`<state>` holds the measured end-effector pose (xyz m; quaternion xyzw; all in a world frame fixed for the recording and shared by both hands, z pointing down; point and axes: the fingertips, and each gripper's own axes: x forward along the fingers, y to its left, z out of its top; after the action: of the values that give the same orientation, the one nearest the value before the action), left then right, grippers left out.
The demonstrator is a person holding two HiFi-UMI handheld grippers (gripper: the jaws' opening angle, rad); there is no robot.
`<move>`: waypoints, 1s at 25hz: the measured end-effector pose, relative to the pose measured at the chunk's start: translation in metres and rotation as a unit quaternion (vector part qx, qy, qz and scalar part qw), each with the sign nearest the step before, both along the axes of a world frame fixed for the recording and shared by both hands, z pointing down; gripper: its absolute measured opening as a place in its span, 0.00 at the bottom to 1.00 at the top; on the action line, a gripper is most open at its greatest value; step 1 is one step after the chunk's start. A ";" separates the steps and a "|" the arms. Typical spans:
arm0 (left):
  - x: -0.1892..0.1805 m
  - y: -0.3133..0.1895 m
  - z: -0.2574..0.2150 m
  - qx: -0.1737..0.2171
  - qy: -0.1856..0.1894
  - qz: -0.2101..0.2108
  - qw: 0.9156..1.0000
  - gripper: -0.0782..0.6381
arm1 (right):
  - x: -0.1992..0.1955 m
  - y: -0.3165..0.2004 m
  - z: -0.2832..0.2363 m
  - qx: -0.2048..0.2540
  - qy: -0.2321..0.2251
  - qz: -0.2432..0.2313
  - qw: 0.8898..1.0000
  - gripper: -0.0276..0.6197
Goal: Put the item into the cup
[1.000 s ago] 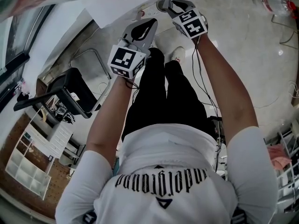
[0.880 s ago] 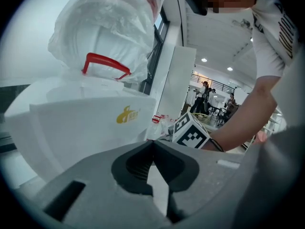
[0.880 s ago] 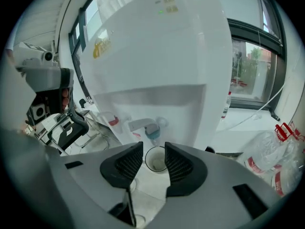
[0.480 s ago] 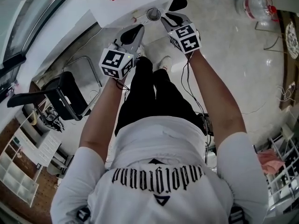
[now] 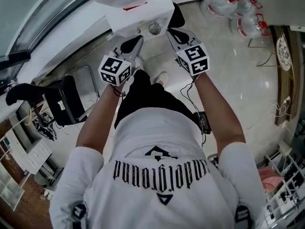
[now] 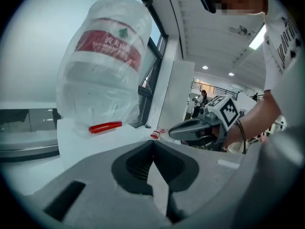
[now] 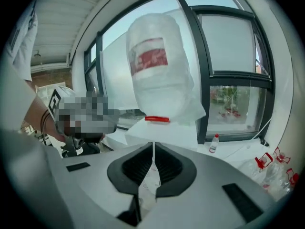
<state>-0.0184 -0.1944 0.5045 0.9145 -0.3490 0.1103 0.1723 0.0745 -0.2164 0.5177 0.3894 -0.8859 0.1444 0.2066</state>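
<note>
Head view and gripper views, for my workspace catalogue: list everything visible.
water jug: one, clear, red label, bagged, on the stand
stand: one, white, by the window
cup: one, grey, before the stand
floor jugs: several, clear, red handles, right of the stand
small bottle: one, red cap, windowsill
chair: one, black, person's left
person: white shirt, black trousers
left gripper: one, grey, fingers together, empty
right gripper: one, grey, fingers just closing, nothing between them

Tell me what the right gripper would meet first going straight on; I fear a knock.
Probably the plastic-bagged water bottle on its white stand, dead ahead of the right gripper; depth is unclear. Its jaws have just been closing with nothing between.
</note>
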 end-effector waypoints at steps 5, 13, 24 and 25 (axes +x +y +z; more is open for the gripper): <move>0.000 0.015 -0.059 0.045 0.010 0.006 0.999 0.13 | -0.004 0.023 -0.071 0.033 -0.015 -0.031 0.999 0.08; -0.020 0.043 -0.135 0.083 0.025 0.000 0.996 0.13 | -0.005 0.048 -0.166 0.081 -0.055 -0.051 0.994 0.07; -0.002 0.096 -0.239 0.156 0.030 0.016 0.987 0.13 | 0.014 0.104 -0.259 0.140 -0.108 -0.065 0.982 0.07; 0.000 0.099 -0.244 0.163 0.030 0.016 0.986 0.13 | 0.014 0.109 -0.263 0.147 -0.104 -0.068 0.981 0.07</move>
<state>-0.0182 -0.0952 0.2605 0.9387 -0.3424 0.0275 0.0294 0.0887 -0.1075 0.2547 0.3373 -0.9385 0.0382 0.0634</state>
